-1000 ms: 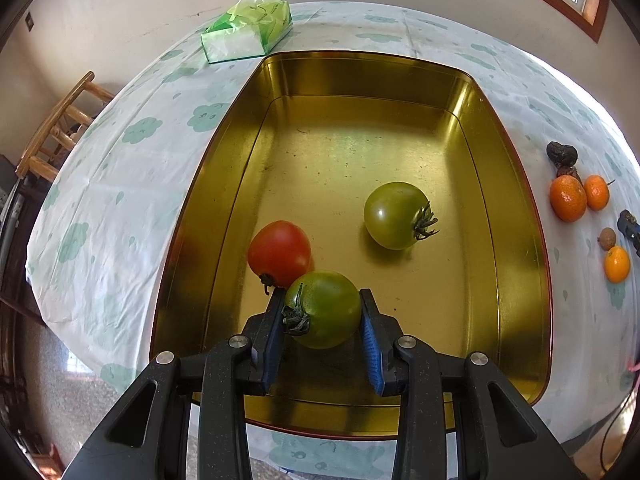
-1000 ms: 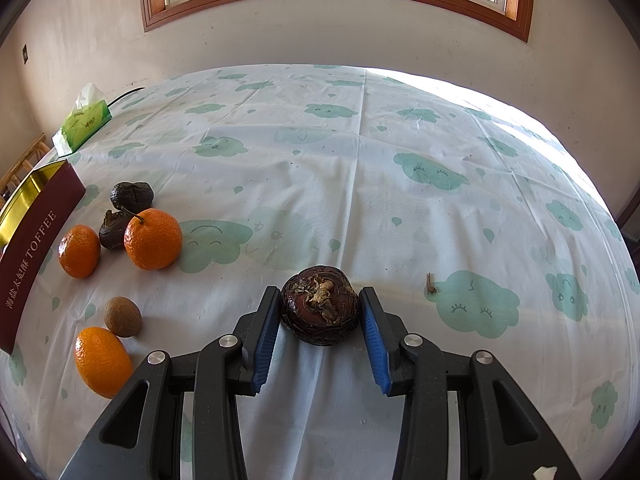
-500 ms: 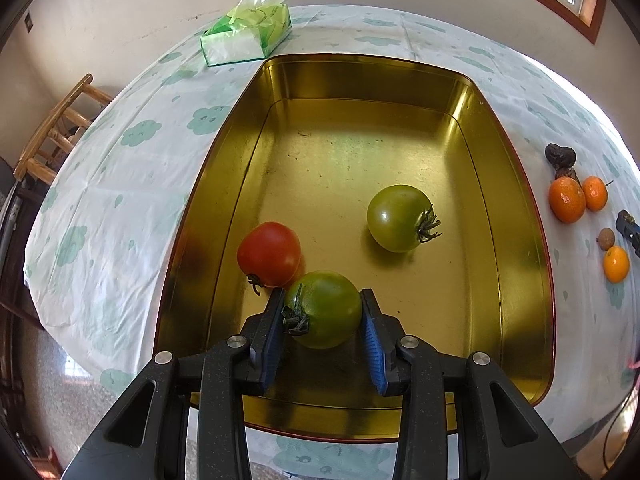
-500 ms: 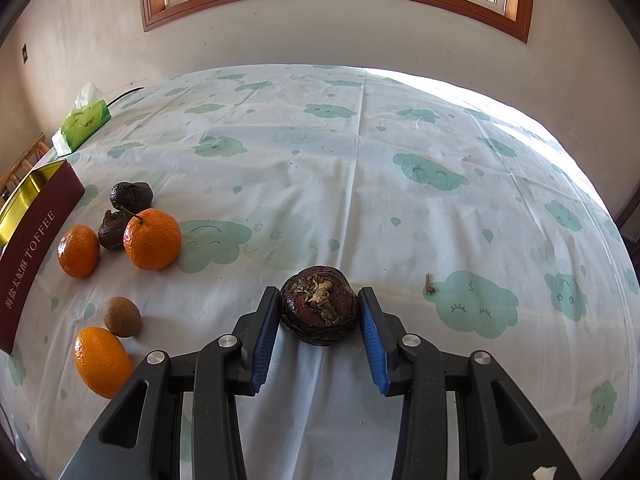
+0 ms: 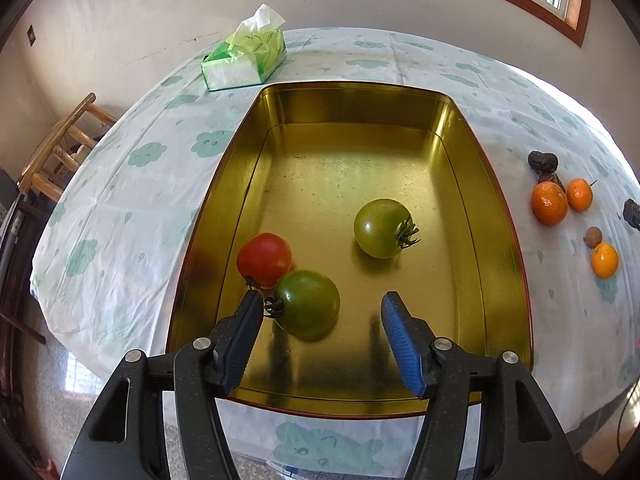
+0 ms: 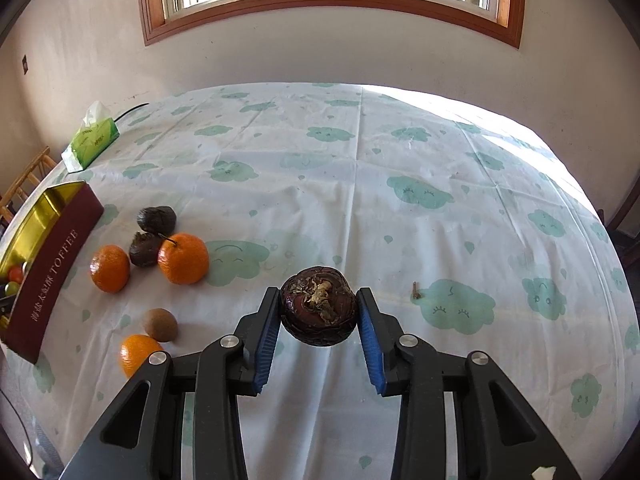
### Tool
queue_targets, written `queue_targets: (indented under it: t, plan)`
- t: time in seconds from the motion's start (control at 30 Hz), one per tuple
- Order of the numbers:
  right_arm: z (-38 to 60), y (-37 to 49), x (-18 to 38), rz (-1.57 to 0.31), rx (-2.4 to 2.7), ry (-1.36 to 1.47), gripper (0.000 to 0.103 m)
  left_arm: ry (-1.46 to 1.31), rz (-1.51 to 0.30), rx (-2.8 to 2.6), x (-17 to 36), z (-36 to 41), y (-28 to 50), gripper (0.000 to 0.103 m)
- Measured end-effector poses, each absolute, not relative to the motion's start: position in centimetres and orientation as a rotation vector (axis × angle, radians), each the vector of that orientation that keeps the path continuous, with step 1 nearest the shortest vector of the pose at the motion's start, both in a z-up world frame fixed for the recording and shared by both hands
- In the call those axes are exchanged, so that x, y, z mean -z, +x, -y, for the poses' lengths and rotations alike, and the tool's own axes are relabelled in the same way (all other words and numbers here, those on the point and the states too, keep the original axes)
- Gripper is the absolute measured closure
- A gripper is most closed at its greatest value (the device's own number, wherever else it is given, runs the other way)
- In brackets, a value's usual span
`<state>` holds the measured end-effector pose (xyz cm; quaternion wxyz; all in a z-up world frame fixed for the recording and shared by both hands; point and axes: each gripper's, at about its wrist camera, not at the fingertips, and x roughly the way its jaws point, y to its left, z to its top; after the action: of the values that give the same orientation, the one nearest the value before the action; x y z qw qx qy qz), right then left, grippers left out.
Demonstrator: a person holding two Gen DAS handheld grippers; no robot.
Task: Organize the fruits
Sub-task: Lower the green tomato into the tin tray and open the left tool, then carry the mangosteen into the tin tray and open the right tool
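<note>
Dark green tomato: lower centre of the left wrist view, resting on the floor of the gold tin, touching the red tomato at its upper left. Calyx faces the left finger. Judged firm, smooth-skinned and moderately heavy; likely to roll on the slick metal. Best taken across its widest girth, clear of the stem.

Left gripper: its jaws have just been opening; the tomato sits between them, near the left finger, and the right pad stands well clear. Released.

Second green tomato: right of centre in the tin, apart from the other two, stem to the right.

Dark wrinkled fruit: centre of the right wrist view, clamped between both blue pads of the right gripper, dried calyx toward the camera. Whether it still touches the tablecloth cannot be told. Judged light, with a hard, brittle rind; the rough skin grips well, and a moderate squeeze on its sides suffices.

Loose fruit, left of the right wrist view: three oranges, two more dark fruits, one small brown fruit, all beside the tin's maroon wall.

Tissue pack: upper left, beyond the tin.
</note>
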<state>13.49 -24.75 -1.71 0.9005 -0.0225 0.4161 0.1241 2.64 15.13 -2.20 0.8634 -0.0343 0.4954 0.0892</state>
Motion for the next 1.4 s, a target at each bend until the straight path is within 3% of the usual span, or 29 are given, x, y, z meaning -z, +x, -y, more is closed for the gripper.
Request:
queue_targets:
  t: [0.63,1.4]
  plan:
    - [5.0,7.8,-3.4,-0.767,-0.77,-0.196,0.068,-0.205,-0.917,-0.28,-1.9,-19.6,-1.2,0.037]
    - [-7.3,5.1,2.1,-0.871,-0.961,-0.443,0.068,-0.238,-0.963,-0.391,-0.4,-22.7,-3.6,0.033]
